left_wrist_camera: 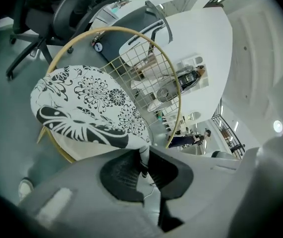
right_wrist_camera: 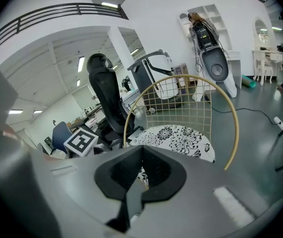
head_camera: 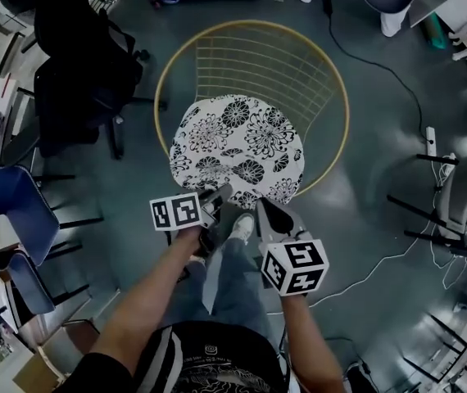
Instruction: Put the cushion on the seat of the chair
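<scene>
The grey floor (head_camera: pixel 373 178) takes most of the head view. On it stands a round chair (head_camera: pixel 250 65) with a golden ring and a back of thin wire grid. To its left is a black office chair (head_camera: pixel 86 64), and lower at the left edge are blue chairs (head_camera: pixel 4 211). The cushion (head_camera: pixel 238 150), white with black flowers, lies on the seat of the round chair and covers it almost fully. Both tongs are at the near edge of the cushion, side by side. The left gripper (head_camera: pixel 217 195) has its jaws closed on a fold of the cushion's edge. The right gripper (head_camera: pixel 265 210) also has its jaws together, with a bit of the flowered cloth pinched between them.
</scene>
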`<act>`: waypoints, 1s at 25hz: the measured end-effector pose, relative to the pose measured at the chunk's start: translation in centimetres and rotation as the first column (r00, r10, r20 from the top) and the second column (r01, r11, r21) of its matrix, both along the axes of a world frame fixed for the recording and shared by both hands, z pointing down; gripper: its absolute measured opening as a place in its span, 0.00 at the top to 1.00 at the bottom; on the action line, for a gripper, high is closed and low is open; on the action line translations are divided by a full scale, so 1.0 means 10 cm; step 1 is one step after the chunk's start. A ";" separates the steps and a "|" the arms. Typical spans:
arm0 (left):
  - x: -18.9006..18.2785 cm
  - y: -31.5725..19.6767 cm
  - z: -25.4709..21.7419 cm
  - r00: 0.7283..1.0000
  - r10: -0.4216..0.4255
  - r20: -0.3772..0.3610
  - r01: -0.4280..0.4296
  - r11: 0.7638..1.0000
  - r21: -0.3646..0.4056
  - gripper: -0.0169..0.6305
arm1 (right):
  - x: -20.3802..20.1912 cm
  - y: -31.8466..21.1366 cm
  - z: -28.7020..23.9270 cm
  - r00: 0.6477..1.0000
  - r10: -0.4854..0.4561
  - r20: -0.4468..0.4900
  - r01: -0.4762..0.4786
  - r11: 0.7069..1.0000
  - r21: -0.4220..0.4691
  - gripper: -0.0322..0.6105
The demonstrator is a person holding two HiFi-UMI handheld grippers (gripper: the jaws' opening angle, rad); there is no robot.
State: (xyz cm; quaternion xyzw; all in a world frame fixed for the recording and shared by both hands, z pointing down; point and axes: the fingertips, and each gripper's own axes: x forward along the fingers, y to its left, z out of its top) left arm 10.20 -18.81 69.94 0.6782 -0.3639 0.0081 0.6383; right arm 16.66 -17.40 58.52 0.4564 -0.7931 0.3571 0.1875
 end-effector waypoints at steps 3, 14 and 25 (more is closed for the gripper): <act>-0.01 0.14 0.16 0.999 0.037 0.006 -0.037 0.999 -0.018 0.95 | -0.04 0.15 0.09 1.000 0.010 -0.018 -0.011 1.000 -0.027 0.95; -0.09 0.76 0.76 0.993 0.111 0.050 -0.101 0.981 -0.166 0.73 | -0.13 0.65 0.25 0.997 0.050 -0.054 -0.054 0.996 -0.070 0.95; -0.37 1.14 0.52 0.980 0.171 0.102 -0.158 0.980 -0.123 0.67 | -0.41 0.81 0.01 0.997 0.070 -0.045 -0.071 0.997 -0.006 0.95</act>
